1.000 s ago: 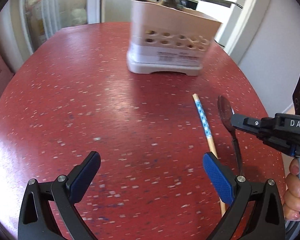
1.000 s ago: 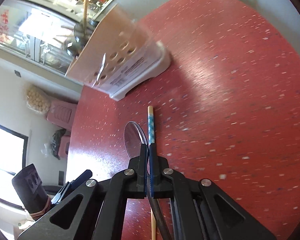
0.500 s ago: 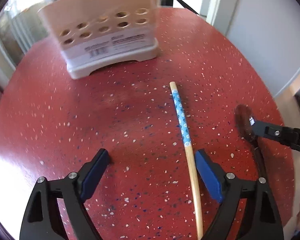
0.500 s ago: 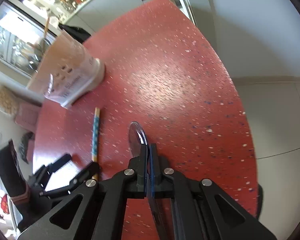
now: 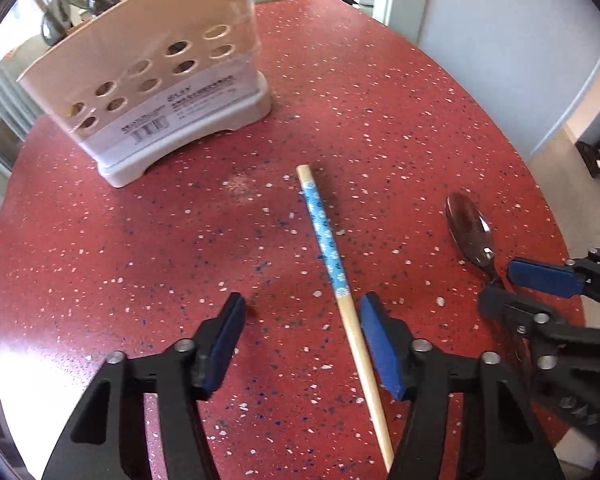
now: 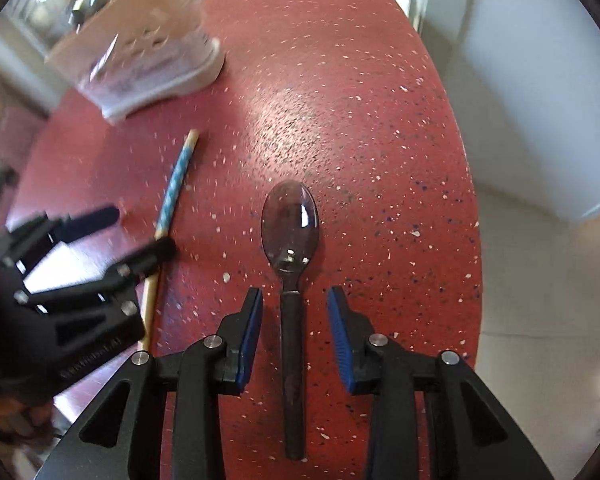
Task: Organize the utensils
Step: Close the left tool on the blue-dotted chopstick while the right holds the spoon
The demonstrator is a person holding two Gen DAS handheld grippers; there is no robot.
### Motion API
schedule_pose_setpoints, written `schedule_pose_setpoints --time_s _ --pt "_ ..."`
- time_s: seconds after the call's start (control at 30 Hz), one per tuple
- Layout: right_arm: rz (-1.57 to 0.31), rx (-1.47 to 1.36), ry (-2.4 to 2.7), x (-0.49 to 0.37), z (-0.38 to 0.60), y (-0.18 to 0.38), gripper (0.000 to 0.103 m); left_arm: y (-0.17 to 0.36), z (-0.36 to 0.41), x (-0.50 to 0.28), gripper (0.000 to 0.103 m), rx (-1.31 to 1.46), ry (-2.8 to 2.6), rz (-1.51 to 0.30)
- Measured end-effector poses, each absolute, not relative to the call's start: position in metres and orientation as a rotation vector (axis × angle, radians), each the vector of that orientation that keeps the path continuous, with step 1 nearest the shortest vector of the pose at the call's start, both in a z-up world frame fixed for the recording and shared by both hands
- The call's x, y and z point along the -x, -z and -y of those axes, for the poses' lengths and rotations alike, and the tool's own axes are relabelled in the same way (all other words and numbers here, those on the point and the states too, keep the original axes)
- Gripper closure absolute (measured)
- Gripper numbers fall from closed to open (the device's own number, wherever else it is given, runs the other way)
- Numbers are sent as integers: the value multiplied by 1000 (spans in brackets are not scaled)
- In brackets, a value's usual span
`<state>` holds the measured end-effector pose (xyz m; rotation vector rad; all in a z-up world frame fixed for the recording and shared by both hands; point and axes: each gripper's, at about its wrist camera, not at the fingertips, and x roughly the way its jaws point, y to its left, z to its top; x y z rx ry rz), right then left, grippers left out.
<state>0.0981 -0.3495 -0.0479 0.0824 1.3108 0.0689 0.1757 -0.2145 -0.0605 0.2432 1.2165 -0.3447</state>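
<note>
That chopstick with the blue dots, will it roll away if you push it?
Probably yes: the chopstick looks thin, round and lies flat on the smooth red table. It looks like wood, so likely stiff and light. It tapers, so it might roll in a curve.

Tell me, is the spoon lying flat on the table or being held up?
Lying flat. The spoon rests on the red table, bowl up, between the right gripper's opening jaws; neither touches its handle.
</note>
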Motion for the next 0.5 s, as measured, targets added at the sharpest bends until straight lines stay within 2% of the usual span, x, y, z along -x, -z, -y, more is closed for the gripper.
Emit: schedule_pose_setpoints --time_s 0.07,0.13,0.17,0.2,0.27,0.5 --pt "-1307 -6 -41 -96 344 49 81 59 222 -181 29 -250 368 -1226" --pt "-1306 22 -45 -95 341 50 90 63 225 -179 45 -266 397 -1227" --pt "-1309 22 -52 -95 341 50 91 61 230 -177 51 -282 413 -1226" --pt "-1310 20 -55 -95 342 50 91 61 234 -176 63 -294 432 -1226" --pt "-1306 3 -64 -95 345 50 91 60 243 -172 66 -330 441 -1200" --pt "-1248 -137 -132 -87 361 46 91 40 216 -144 66 -226 454 -1040"
